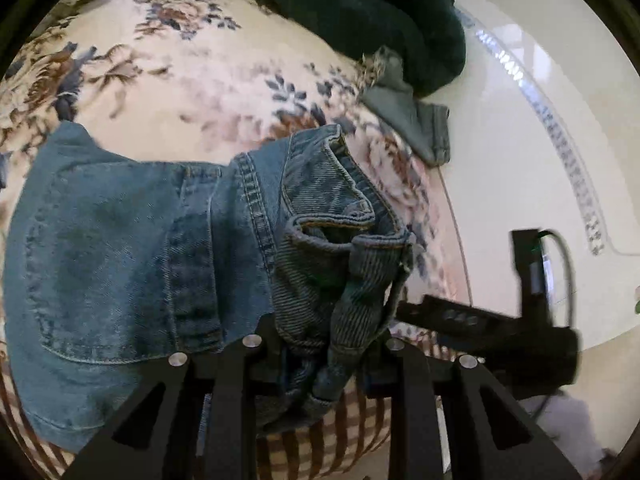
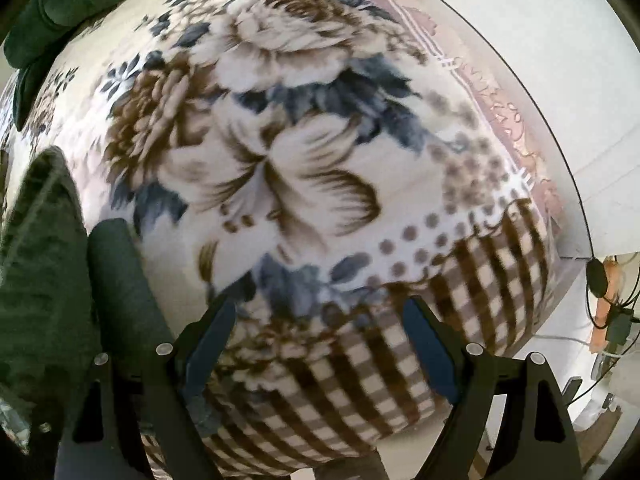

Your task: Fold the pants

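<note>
While my left gripper [image 1: 320, 364] pinches a bunched wad of denim between its narrowed fingers, the jeans [image 1: 132, 264] hang from that grip and spread away to its left, their long axis running sideways across the flowered blanket [image 1: 208, 92]. My right gripper [image 2: 320, 344] stands spread wide and empty, pointing down at bare blanket with no denim between its fingers. So the left hand is the nearer one; I judge the right must cross toward it to take a second hold. Farther ahead of the left tool lie a grey-green garment [image 1: 416, 120] and a dark green one [image 1: 360, 12].
</note>
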Demonstrator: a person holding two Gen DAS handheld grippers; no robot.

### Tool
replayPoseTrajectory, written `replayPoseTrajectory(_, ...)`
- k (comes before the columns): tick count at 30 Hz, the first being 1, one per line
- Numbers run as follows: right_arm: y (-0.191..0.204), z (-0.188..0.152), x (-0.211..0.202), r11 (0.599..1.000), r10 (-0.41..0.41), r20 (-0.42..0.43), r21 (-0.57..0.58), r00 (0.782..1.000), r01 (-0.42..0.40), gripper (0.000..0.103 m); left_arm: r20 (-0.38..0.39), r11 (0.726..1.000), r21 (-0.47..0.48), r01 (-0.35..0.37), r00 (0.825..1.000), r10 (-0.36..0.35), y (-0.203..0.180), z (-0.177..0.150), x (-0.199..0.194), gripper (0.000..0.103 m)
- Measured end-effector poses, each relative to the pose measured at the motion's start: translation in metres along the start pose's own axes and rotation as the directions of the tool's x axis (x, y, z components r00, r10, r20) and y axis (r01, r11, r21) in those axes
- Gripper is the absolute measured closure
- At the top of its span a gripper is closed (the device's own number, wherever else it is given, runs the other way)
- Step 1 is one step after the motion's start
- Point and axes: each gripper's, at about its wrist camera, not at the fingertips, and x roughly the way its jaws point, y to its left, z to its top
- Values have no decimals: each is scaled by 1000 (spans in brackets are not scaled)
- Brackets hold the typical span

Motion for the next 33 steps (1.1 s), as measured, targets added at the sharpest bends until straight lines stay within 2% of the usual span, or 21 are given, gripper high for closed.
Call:
replayPoseTrajectory(2,-15,5,-1,1000,4,-3,2,1000,-4,15,-18,1000,12,-11,1000,11,-2,-1,9,83)
replayPoseTrajectory(5,-15,-6,-2,1000,14,-14,0,1000,-14,15,-62,998,29,-51,997,53,-8,-2,20,82)
replayPoseTrajectory(9,-8,-2,1,997,78,-25,-4,997,-78,15,-110,988,73,-138,983,146,-22,5,14,80)
replayPoseTrajectory(11,-10,1,-3,990,139,-25,4,990,-139,9,-125,983,77,-165,977,174,-26,11,5,70)
replayPoseTrajectory(12,-12,3,-5,987,163,-22,9,986,-163,4,-145,988,63,-138,979,146,-25,12,2,50)
replayPoseTrajectory(13,-13,7,-7,982,187,-16,14,982,-187,3,-166,992,42,-121,978,127,-25,14,1,31)
replayPoseTrajectory(15,-14,14,-14,967,254,1,18,967,-254,3,-199,993,9,-117,973,117,-23,14,-4,28)
replayPoseTrajectory(17,-13,21,-21,952,305,13,16,952,-306,3,-184,992,1,-128,975,126,-20,17,-14,28)
replayPoseTrajectory(20,4,33,-21,901,432,-35,-12,901,-433,3,-148,980,-12,-197,970,193,-1,25,-34,27)
replayPoseTrajectory(21,13,33,-19,891,451,-62,-29,891,-453,3,-134,973,-32,-227,966,221,12,29,-42,27)
replayPoseTrajectory(22,23,33,-14,882,463,-92,-52,881,-469,3,-117,965,-49,-257,961,250,26,33,-49,27)
replayPoseTrajectory(24,46,33,5,868,471,-154,-94,869,-487,3,-76,939,-65,-336,940,331,54,41,-62,26)
replayPoseTrajectory(25,55,32,17,869,463,-180,-102,868,-485,3,-67,923,-67,-379,925,375,67,43,-65,24)
replayPoseTrajectory(26,67,32,34,863,466,-220,-99,857,-495,3,-61,903,-70,-424,905,421,81,45,-68,22)
replayPoseTrajectory(27,75,31,49,858,474,-254,-82,843,-507,3,-55,881,-79,-466,885,463,97,47,-71,22)
replayPoseTrajectory(28,79,30,59,857,477,-276,-64,834,-511,3,-56,866,-92,-492,871,489,110,49,-74,22)
replayPoseTrajectory(29,84,27,75,853,491,-311,-22,814,-522,3,-58,853,-113,-509,860,506,126,52,-78,22)
replayPoseTrajectory(30,86,24,79,845,510,-306,3,804,-535,7,-54,844,-130,-520,854,518,137,53,-82,22)
replayPoseTrajectory(31,86,20,78,840,523,-276,8,806,-542,14,-53,838,-138,-529,848,527,143,53,-84,22)
replayPoseTrajectory(32,87,15,74,826,547,-255,12,797,-563,44,-52,832,-147,-535,844,534,150,55,-87,22)
replayPoseTrajectory(33,87,11,68,832,540,-235,3,808,-555,67,-47,828,-155,-539,841,539,156,57,-90,22)
